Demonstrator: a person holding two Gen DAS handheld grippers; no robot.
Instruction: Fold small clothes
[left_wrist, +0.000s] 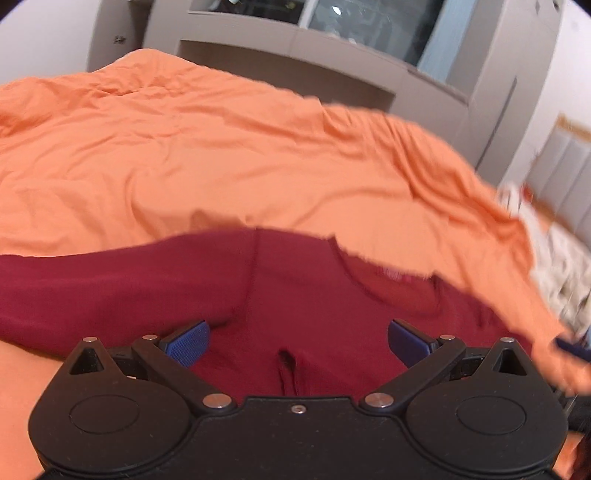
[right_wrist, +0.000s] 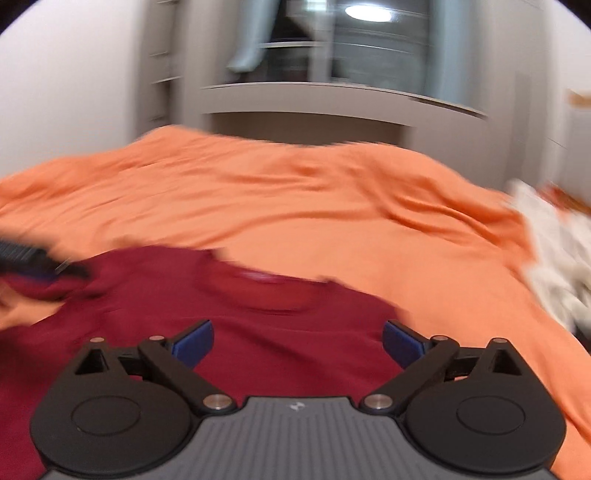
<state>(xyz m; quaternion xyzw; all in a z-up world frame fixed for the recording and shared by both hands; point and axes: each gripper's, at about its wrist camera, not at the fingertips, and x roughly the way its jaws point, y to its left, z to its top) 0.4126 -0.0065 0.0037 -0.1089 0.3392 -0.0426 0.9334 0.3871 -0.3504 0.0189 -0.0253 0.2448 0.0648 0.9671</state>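
Dark red shirt (right_wrist: 258, 332) flat on orange sheet (right_wrist: 295, 206), collar away; L gripper (left_wrist: 298, 341) & R gripper (right_wrist: 297, 341) wide apart, nothing held.

A bed covered by a wrinkled orange sheet (left_wrist: 184, 155) fills most of both views. A dark red shirt (right_wrist: 280, 332) lies flat on the sheet at the 6 o'clock side of each picture, its collar pointing toward 12 o'clock and one sleeve stretched out toward 9 o'clock in the left wrist view. A crumpled pile of white cloth (right_wrist: 554, 254) rests at the sheet's edge around 3 o'clock.
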